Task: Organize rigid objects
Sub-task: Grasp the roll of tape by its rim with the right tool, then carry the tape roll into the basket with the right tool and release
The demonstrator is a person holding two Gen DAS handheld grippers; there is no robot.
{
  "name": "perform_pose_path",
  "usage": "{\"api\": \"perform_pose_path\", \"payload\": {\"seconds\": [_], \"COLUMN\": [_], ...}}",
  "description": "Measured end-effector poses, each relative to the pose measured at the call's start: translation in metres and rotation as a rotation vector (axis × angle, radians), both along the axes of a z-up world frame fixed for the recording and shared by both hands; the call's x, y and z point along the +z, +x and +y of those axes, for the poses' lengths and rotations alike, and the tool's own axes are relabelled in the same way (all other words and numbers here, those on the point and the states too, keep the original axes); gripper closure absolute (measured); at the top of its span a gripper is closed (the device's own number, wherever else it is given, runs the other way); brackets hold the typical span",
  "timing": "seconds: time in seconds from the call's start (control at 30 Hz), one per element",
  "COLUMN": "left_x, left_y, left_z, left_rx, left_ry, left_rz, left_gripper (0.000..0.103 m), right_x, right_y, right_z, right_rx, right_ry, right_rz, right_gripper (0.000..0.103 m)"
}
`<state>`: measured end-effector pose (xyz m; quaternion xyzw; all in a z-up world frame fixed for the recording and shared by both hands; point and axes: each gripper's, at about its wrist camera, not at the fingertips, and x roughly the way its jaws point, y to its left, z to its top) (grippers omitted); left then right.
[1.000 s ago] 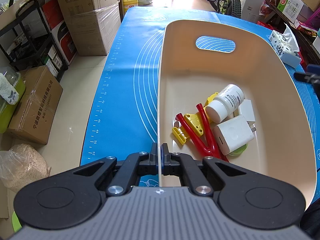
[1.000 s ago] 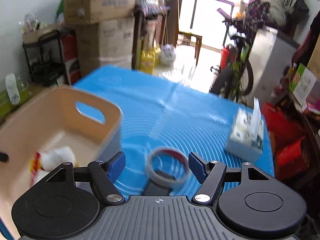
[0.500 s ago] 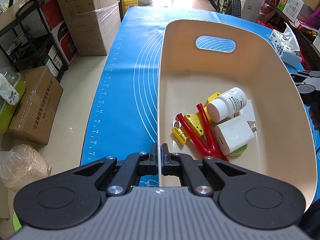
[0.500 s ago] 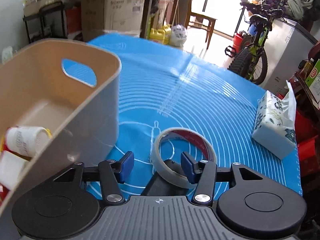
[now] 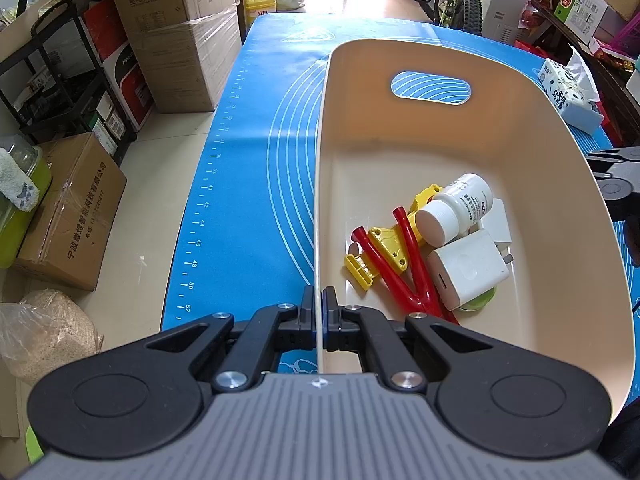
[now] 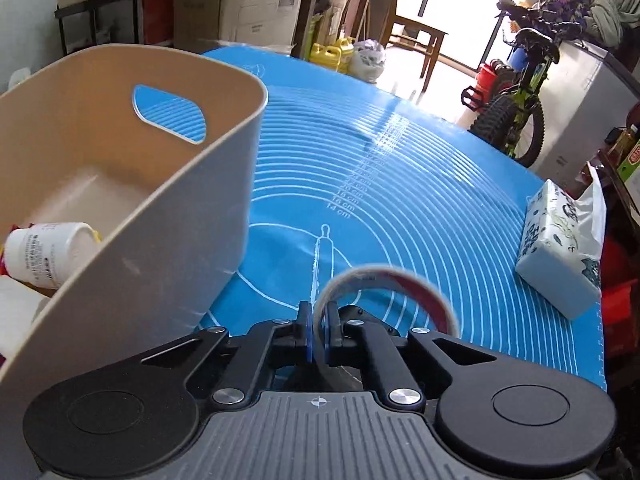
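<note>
A beige plastic basket (image 5: 448, 56) stands on the blue mat (image 5: 248, 140). My left gripper (image 5: 319, 312) is shut on the basket's near left rim. Inside lie a white bottle (image 5: 452, 206), a white charger (image 5: 466, 268), red-handled pliers (image 5: 400, 264) and yellow plastic parts (image 5: 386, 242). My right gripper (image 6: 318, 334) is shut on the left wall of a tape roll (image 6: 400, 284), which sits on the mat just right of the basket (image 6: 200, 216). The right gripper's edge shows in the left wrist view (image 5: 618, 176).
A tissue pack (image 6: 560, 256) lies at the mat's right edge and shows in the left wrist view (image 5: 568, 96). Cardboard boxes (image 5: 176, 28) and a black rack (image 5: 60, 80) stand left of the table. A bicycle (image 6: 516, 92) stands beyond the far end.
My right gripper has moved down to the tape roll beside the basket and shut on its wall; it was open earlier. The left gripper and basket have not moved.
</note>
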<state>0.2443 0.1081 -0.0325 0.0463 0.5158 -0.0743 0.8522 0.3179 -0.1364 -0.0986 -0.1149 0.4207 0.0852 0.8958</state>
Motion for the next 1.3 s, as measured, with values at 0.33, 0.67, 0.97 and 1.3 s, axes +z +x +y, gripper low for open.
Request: {"api": "perform_pose_path", "payload": {"seconds": [0.33, 0.67, 0.97, 1.3], "left_x": [0.000, 0.000, 0.000, 0.001], "left_y": [0.000, 0.000, 0.000, 0.000], "left_z": [0.001, -0.001, -0.001, -0.001], "left_rx": [0.002, 0.008, 0.007, 0.003], "left_ry": [0.000, 0.003, 0.004, 0.005], "left_rz": [0.002, 0.003, 0.002, 0.000], "left_gripper": [0.099, 0.099, 0.099, 0.099], "right_x": [0.046, 0.114, 0.134, 0.089], "right_y": [-0.031, -0.081, -0.080, -0.069], "right_z": [-0.003, 0.018, 0.084, 0.142], "right_rx": [-0.045, -0.019, 0.100, 0.162], "right_ry": [0.078, 0.114, 0.159, 0.178], "right_rz": [-0.132, -0.286, -0.287, -0.111], "right_gripper": [0.087, 0.087, 0.087, 0.087]}}
